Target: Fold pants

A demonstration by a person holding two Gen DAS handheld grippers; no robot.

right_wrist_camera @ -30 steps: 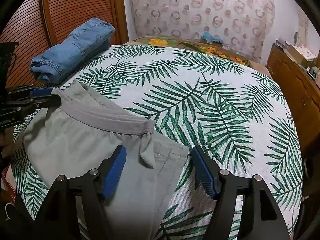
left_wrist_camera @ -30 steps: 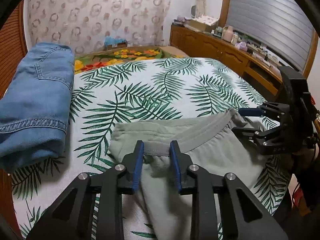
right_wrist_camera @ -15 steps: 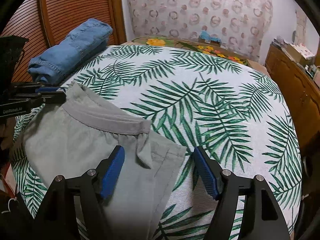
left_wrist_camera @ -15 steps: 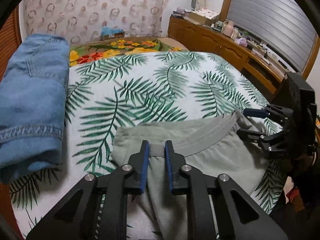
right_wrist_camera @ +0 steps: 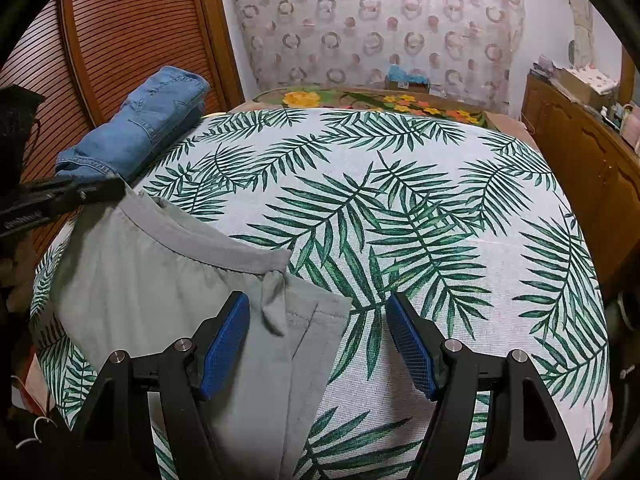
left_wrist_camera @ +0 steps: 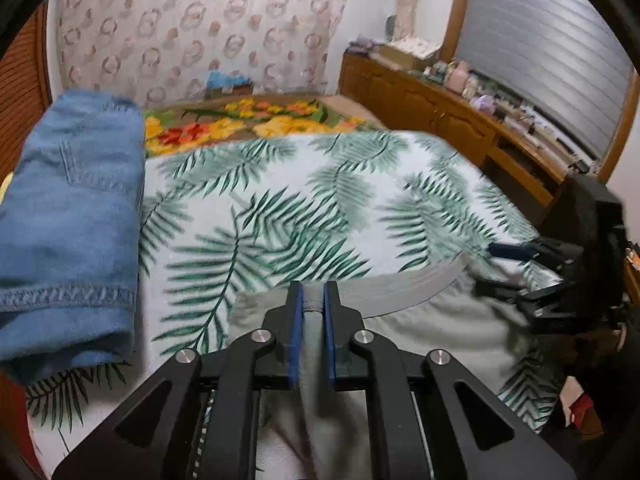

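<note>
writing: small white lettering on left tongs body in right wrist view, too blurred to read
grey pants (right_wrist_camera: 160, 280): near edge of bed, waistband (right_wrist_camera: 208, 236) runs across, from left tongs to a corner ahead of right tongs; legs trail back toward the cameras, under both tongs
left tongs (left_wrist_camera: 311, 300): jaws closing, blue pads pinched on a waistband fold; grasping grey pants
right tongs (right_wrist_camera: 316, 320): released, jaws wide apart, hanging over the pants' right edge and pocket flap, pads not touching cloth
folded jeans (left_wrist_camera: 68, 216): blue denim, at left side of bed, well apart from grey pants, long axis running away from cameras
bedspread (right_wrist_camera: 400, 208): white with green palm leaves, covers bed; floral blanket (left_wrist_camera: 248, 120) at far end
room: circle-print curtain (right_wrist_camera: 380, 20), wooden slatted door (right_wrist_camera: 128, 28) left, wooden cabinet (left_wrist_camera: 440, 120) with clutter right, grey shutter (left_wrist_camera: 540, 48)
</note>
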